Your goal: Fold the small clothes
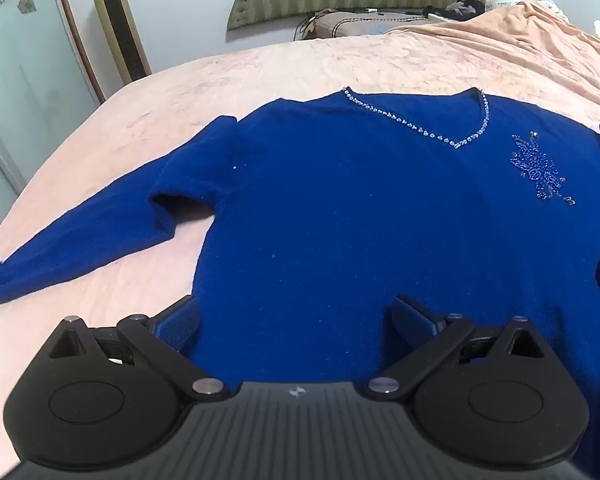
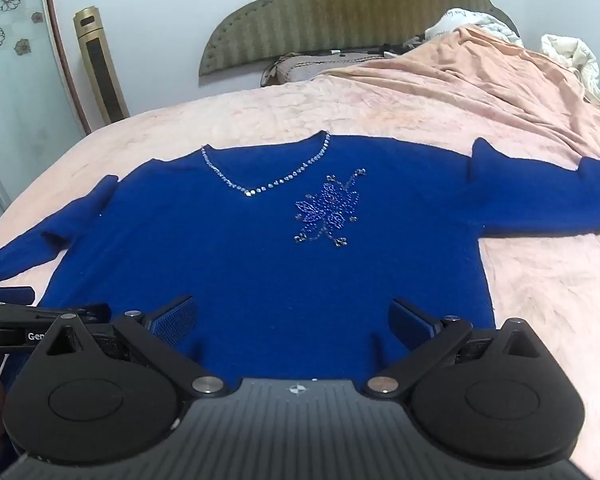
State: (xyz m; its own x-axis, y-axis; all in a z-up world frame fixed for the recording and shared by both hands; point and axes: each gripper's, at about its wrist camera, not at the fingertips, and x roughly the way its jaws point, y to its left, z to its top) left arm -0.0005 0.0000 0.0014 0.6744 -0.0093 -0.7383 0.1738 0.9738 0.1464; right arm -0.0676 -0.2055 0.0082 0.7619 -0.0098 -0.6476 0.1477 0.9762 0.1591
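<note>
both the left gripper (image 1: 296,320) and right gripper (image 2: 292,320) tilt downward, wide open, over the blue sweater (image 2: 260,264).

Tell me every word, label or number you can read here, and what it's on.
"Gen", cut off: white letters on the left gripper, seen in the right wrist view.
Grey print on the white bedding by the headboard: too blurred to read.
Blue sweater: no text, only beads.

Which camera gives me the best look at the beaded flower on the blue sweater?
The right wrist view: the beaded flower sits near centre, whole and sharp on the blue sweater. In the left wrist view it lies near the right edge, stretched by the fisheye.
</note>
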